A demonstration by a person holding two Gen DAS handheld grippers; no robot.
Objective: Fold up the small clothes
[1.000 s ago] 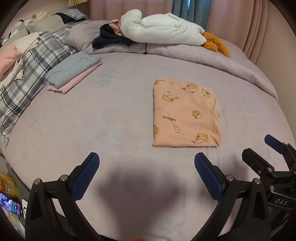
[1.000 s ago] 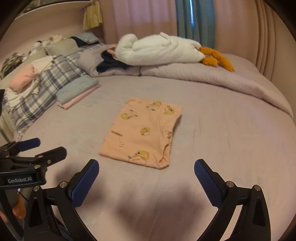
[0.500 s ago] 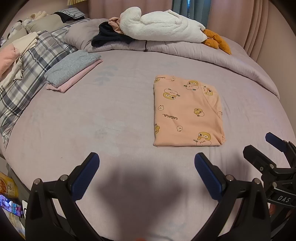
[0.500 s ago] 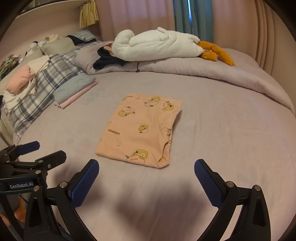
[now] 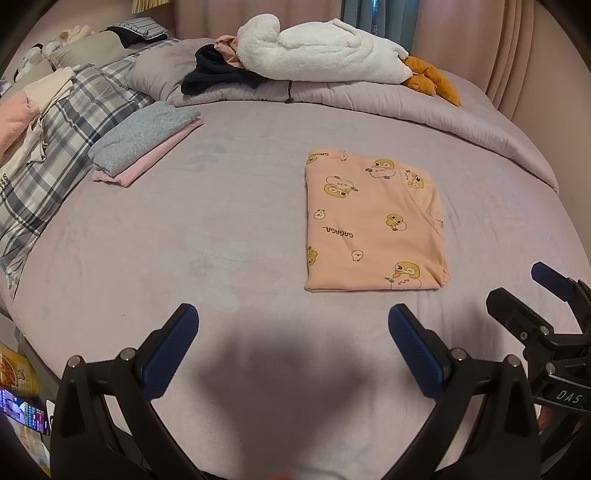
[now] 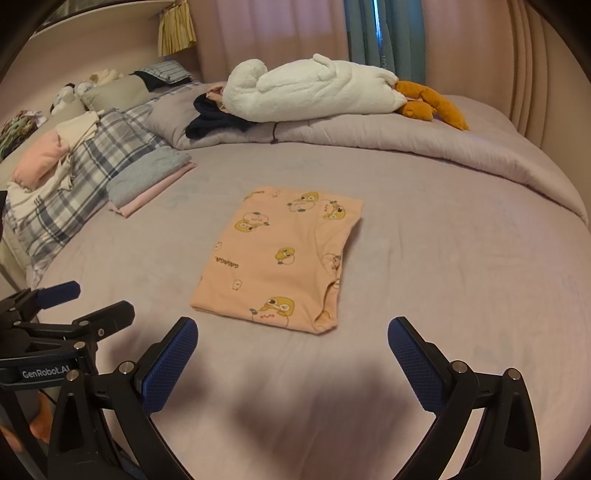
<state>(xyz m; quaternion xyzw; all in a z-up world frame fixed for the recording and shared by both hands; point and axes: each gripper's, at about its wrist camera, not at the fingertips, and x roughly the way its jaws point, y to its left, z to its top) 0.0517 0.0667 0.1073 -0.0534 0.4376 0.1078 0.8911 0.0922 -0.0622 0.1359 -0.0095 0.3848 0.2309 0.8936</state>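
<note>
A peach garment printed with yellow cartoon ducks [image 5: 373, 221] [image 6: 280, 254] lies folded into a flat rectangle on the mauve bed sheet [image 5: 221, 229]. My left gripper [image 5: 293, 350] hovers open near the bed's front edge, left of and in front of the garment, holding nothing. My right gripper [image 6: 291, 360] is open too, just in front of the garment's near edge, with nothing between its fingers. Each gripper shows in the other's view: the right one [image 5: 532, 295] at the far right, the left one [image 6: 85, 302] at the lower left.
A folded grey and pink stack [image 5: 144, 142] sits at the left by a plaid pillow [image 5: 55, 147] with loose clothes on it. A rolled duvet [image 5: 369, 99] carries a white plush [image 5: 321, 48] and dark clothing [image 5: 218, 74] at the back. Curtains [image 6: 380, 33] hang behind.
Both grippers have edged forward and tipped slightly, so the folded garment sits a little lower and nearer in both views. The garment itself has not moved. Both stay open.
</note>
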